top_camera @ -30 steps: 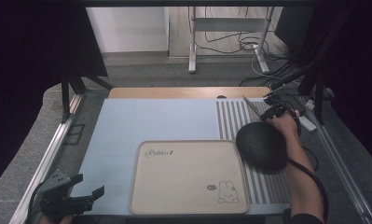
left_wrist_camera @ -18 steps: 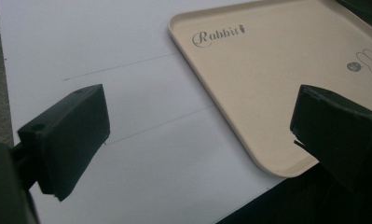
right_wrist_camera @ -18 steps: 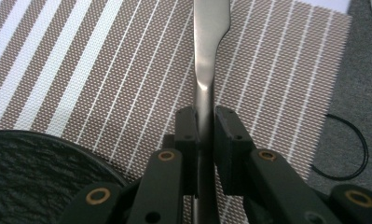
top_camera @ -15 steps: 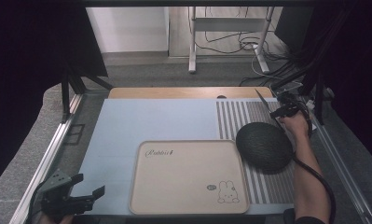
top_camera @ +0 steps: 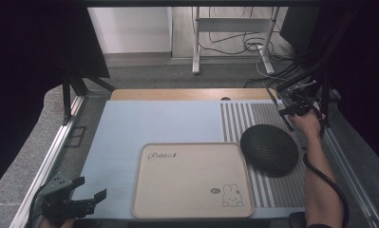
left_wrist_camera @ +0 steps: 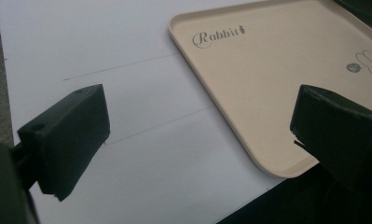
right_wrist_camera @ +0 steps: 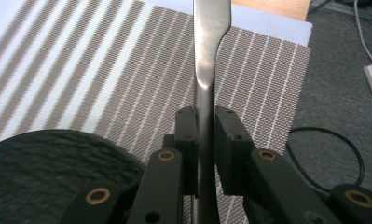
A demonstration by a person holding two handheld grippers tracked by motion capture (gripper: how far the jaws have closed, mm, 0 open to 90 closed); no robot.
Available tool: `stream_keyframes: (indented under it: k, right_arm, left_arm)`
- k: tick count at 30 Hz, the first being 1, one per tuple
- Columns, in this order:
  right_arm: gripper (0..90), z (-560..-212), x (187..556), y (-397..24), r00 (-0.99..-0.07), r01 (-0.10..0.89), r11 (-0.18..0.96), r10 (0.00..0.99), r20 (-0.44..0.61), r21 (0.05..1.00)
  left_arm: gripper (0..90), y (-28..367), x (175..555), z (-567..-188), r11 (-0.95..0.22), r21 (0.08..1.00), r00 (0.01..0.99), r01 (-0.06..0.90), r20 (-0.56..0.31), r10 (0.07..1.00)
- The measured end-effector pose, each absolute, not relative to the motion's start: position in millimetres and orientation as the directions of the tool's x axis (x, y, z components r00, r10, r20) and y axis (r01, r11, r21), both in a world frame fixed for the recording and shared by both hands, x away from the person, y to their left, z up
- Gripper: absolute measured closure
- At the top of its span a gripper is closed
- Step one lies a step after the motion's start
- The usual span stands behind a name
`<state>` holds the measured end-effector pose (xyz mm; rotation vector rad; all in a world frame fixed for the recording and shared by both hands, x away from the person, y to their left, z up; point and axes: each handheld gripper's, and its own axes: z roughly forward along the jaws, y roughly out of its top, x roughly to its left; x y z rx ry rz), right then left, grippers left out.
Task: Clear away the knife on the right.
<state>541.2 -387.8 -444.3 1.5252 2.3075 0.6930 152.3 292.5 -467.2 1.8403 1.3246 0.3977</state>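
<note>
In the high view, the right gripper [top_camera: 296, 108] is being held at the far right edge of the bench [top_camera: 154, 123], just past the round dark mat [top_camera: 269, 149] lying on the striped mat [top_camera: 253, 118], while the left gripper [top_camera: 66, 199] is being kept at the near left corner beside the tray [top_camera: 192, 180]. In the left gripper view, its fingers [left_wrist_camera: 67, 140] are being held wide apart over the white surface, with nothing between them and the tray [left_wrist_camera: 277, 70] just beyond. In the right gripper view, a metal handle [right_wrist_camera: 210, 56] is being clamped upright between the closed fingers [right_wrist_camera: 228, 140] above the striped mat [right_wrist_camera: 104, 70].
</note>
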Motion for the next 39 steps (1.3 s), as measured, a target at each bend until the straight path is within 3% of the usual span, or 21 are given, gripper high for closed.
stream_keyframes:
  k: [9, 39]
  right_arm:
    - [80.3, -434.0, 520.5, -371.7, -0.437, 0.760, 0.339, 0.898, 0.049, 0.554]
    - [80.2, -450.6, 419.7, -259.2, -0.671, 0.662, 0.569, 0.740, 0.048, 0.488]
  left_arm:
    - [4.7, 292.7, 152.3, -467.3, -0.116, 0.762, 0.400, 0.638, -0.199, 0.895]
    - [4.7, 292.3, 152.2, -467.1, -0.119, 0.763, 0.402, 0.635, -0.195, 0.895]
